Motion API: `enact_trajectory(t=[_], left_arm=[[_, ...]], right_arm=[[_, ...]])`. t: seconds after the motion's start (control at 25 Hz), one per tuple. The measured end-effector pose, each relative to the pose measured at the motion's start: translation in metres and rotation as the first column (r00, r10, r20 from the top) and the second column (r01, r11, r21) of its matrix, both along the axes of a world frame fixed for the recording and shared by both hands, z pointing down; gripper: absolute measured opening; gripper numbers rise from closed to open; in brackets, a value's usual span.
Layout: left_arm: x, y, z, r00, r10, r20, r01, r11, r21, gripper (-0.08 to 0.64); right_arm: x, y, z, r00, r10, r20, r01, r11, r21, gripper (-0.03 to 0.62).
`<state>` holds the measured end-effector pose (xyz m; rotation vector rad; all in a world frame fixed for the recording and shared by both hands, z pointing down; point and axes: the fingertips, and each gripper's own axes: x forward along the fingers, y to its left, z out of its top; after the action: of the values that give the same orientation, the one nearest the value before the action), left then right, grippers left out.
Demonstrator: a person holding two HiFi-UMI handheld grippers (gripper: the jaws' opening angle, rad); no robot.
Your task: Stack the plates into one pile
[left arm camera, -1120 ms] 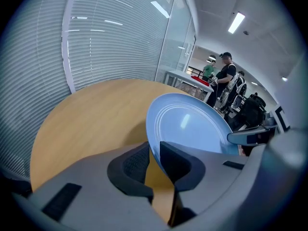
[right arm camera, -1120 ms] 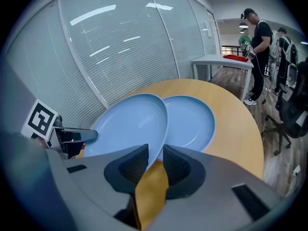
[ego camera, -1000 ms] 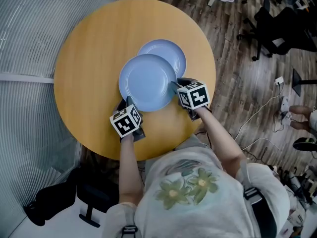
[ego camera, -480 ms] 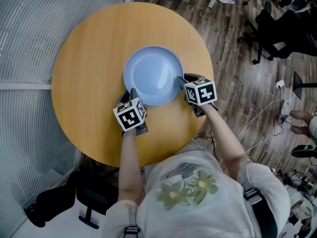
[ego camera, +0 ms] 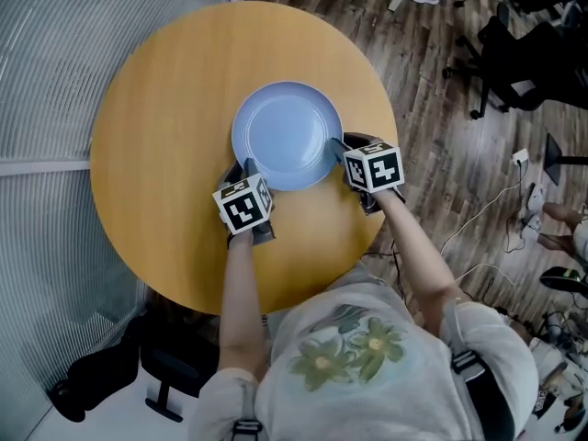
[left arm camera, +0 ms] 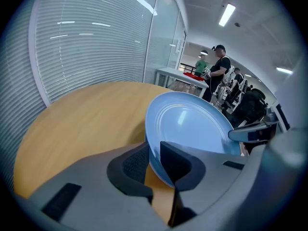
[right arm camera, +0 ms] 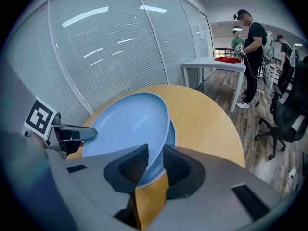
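Both closed on top plate (ego camera: 287, 134) rim: left gripper (ego camera: 246, 171), right gripper (ego camera: 336, 145). Directly beneath sits lower plate (right arm camera: 172, 130), around bench (ego camera: 165, 108) centre.

The right tool (right arm camera: 155, 160) clamps the near rim of the upper blue plate (right arm camera: 126, 125), directly over a 2nd plate (right arm camera: 172, 134).

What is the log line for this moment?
left gripper: shut on top plate rim | right gripper: shut on opposite rim | top plate: over lower plate on table
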<state>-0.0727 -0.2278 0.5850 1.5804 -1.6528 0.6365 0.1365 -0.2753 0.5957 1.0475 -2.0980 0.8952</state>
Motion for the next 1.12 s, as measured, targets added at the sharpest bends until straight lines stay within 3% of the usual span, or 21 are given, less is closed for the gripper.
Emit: enact_trajectory(t=[0.72,1.12], left_arm=[[0.009,-0.008,0.036,1.0,0.025,0.018,-0.024,0.997,-0.069,0.081],[0.006,-0.004,0.043,0.998,0.054,0.041,-0.051,0.996,-0.075,0.091]], right_arm=[[0.009,-0.008,0.039,0.999,-0.013,-0.042,0.011,0.998,-0.054,0.114],[0.005,-0.005,0.043,0.999,-0.04,-0.032,0.039,0.999,-0.032,0.115]])
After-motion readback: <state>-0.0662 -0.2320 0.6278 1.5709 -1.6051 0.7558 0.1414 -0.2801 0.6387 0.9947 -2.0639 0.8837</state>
